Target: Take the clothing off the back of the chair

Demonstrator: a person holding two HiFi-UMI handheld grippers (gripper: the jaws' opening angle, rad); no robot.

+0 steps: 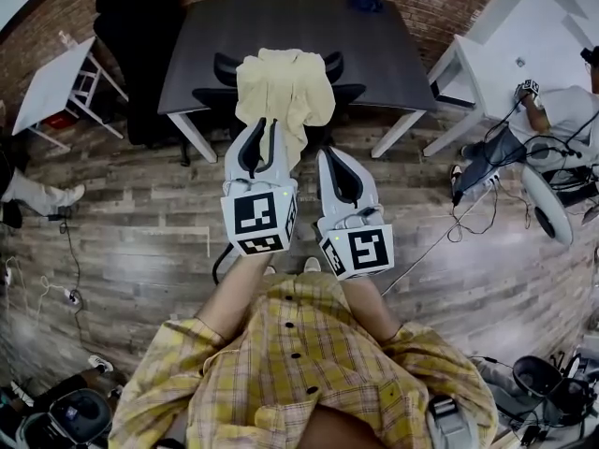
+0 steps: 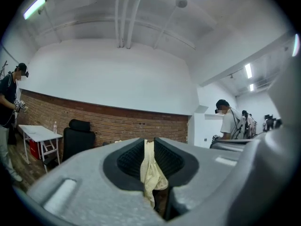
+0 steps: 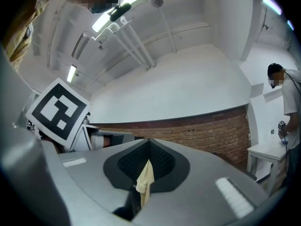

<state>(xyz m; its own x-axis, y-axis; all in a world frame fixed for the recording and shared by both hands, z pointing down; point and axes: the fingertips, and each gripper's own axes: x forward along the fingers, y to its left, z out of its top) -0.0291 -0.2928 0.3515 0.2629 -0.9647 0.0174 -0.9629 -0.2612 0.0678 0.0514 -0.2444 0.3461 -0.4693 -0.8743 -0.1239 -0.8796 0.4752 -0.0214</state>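
Observation:
A pale yellow garment (image 1: 281, 87) is draped over the back of a black office chair (image 1: 225, 66) and hangs down its near side. My left gripper (image 1: 265, 122) reaches into the hanging cloth. In the left gripper view its jaws stand slightly apart (image 2: 149, 141) with a fold of the garment (image 2: 151, 173) between them. My right gripper (image 1: 325, 152) sits just to the right, at the cloth's lower edge. In the right gripper view its tips meet (image 3: 149, 141), and a narrow strip of the garment (image 3: 145, 180) hangs pinched between the pads.
The chair is pushed up to a dark table (image 1: 281, 17). A black armchair (image 1: 140, 26) and a white folding table (image 1: 56, 82) stand at the left, a white desk (image 1: 487, 54) and a person (image 1: 562, 110) at the right. Cables (image 1: 468, 213) lie on the wood floor.

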